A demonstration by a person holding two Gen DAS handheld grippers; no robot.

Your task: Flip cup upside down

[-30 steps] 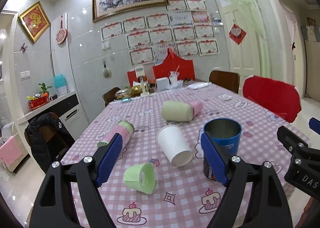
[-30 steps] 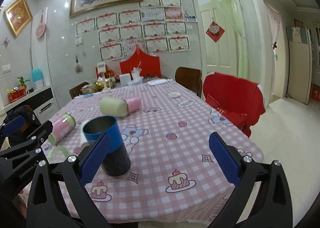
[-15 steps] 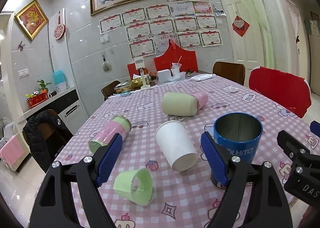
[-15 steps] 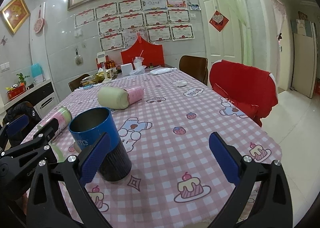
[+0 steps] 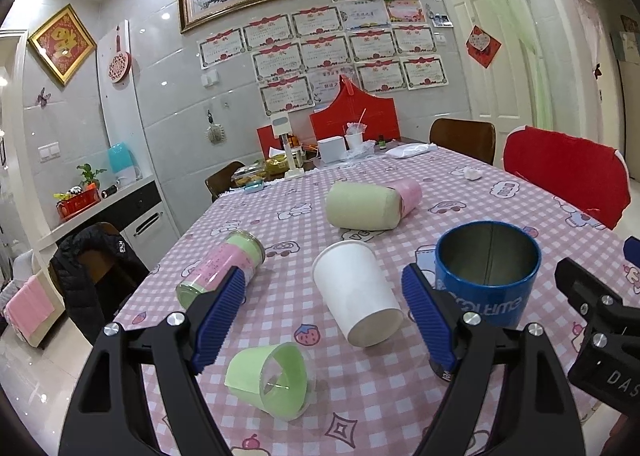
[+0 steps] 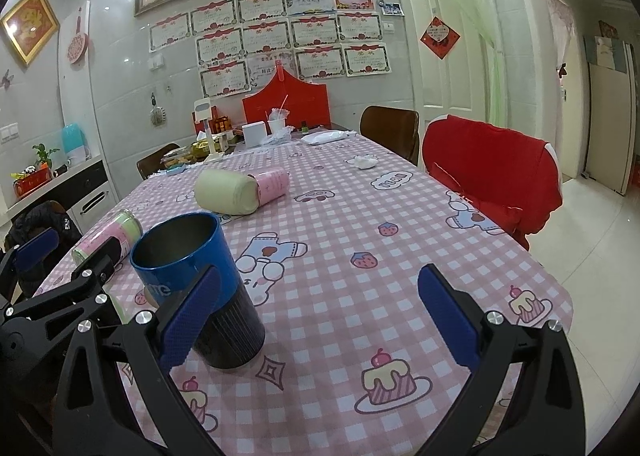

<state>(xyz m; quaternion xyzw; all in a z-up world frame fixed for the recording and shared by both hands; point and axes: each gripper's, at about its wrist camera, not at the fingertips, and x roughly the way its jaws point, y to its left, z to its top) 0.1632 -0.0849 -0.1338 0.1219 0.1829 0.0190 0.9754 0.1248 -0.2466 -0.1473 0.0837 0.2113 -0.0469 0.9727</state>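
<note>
On the pink checked tablecloth the blue cup stands upright, mouth up, around 9 o'clock in the right wrist view, right behind the right gripper's left pad. Both claws are spread wide, holding nothing. From the left gripper, a white paper cup lies on its side between the pads, green cup at 6 o'clock.

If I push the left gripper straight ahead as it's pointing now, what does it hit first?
Most likely the white paper cup, lying on its side between the open left gripper fingers. The green plastic cup sits lower, probably under the path, though depth is unclear.
</note>
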